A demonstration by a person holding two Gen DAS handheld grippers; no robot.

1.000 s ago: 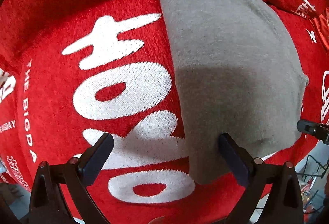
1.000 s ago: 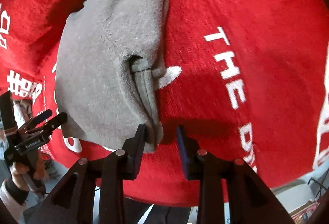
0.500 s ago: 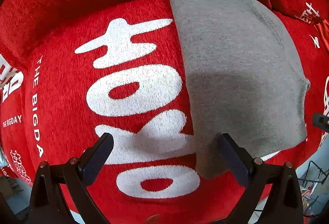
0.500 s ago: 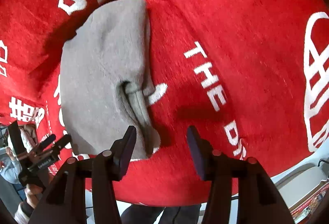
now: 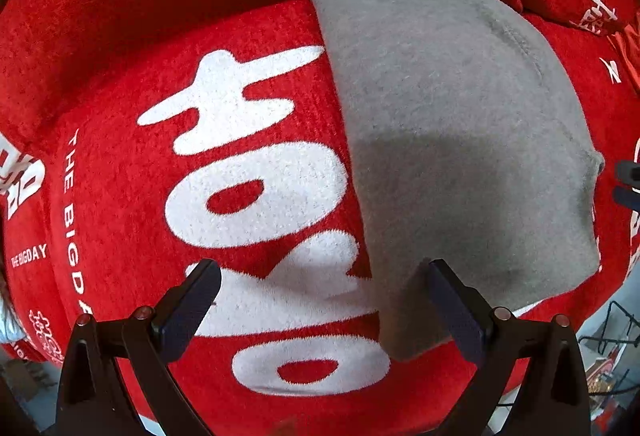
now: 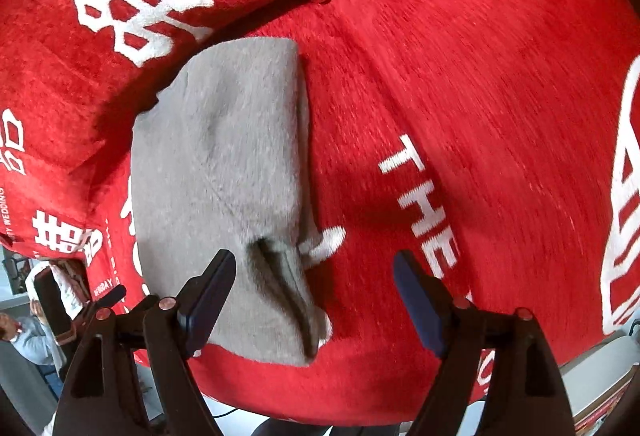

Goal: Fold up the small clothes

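Fingers (image 5: 200,300) of both grippers spread, released — gray garment (image 5: 460,156) lies folded on red blanket (image 6: 480,76).

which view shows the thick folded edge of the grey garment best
The right wrist view: the grey garment shows its bunched, layered edge by the open right gripper. The left wrist view shows only its flat, smooth top.

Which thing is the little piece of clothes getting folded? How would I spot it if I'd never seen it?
Look for the big fuzzy red blanket with white letters that covers everything. Lying flat on top of it is a small gray cloth, folded over, right in front of both open tools. It is the only plain gray thing there, with no writing on it.
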